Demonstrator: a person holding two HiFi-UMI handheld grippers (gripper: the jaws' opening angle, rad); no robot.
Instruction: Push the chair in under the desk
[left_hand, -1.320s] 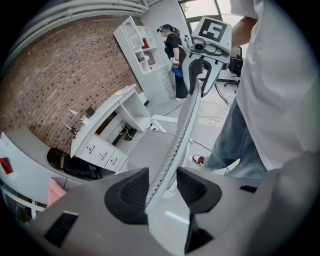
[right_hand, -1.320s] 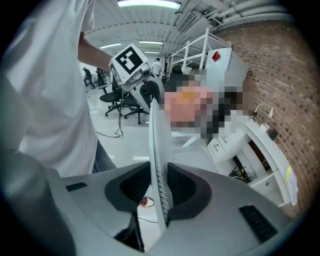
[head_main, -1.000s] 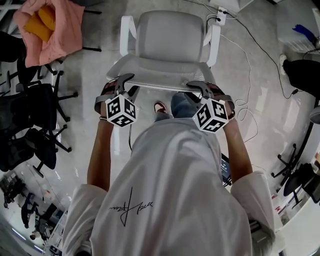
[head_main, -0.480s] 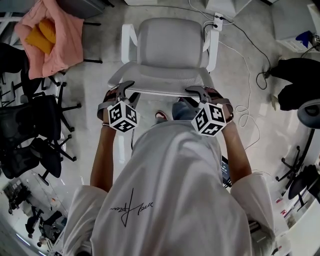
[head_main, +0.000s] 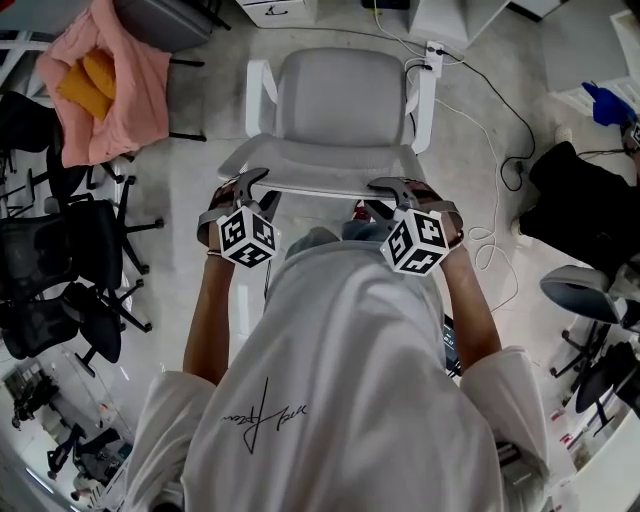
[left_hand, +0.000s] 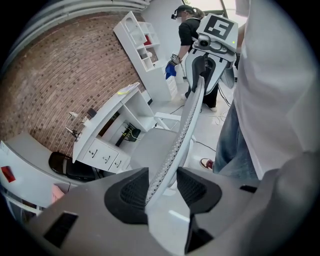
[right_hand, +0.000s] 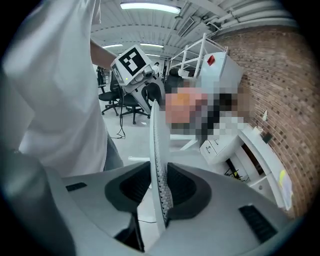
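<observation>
A white office chair (head_main: 340, 95) stands in front of me, seat facing away, seen from above in the head view. My left gripper (head_main: 250, 183) is shut on the left part of its backrest's top edge (head_main: 320, 187), and my right gripper (head_main: 385, 187) is shut on the right part. In the left gripper view the mesh backrest (left_hand: 186, 120) runs between the dark pads of the left gripper (left_hand: 162, 187). The right gripper view shows the same edge (right_hand: 157, 150) pinched in the right gripper (right_hand: 159, 187). The white desk (left_hand: 107, 117) with drawers lies beyond the seat, by a brick wall.
Black office chairs (head_main: 60, 260) crowd the left, with a pink cloth (head_main: 100, 80) over one. Cables (head_main: 490, 130) and a power strip (head_main: 435, 48) lie on the floor at right, near more dark chairs (head_main: 590, 290). Another person (left_hand: 187, 30) stands by white shelves.
The chair and both grippers have moved forward together with me. The floor's cables and the pink cloth have slid down the head view, and white furniture has come in at the top.
</observation>
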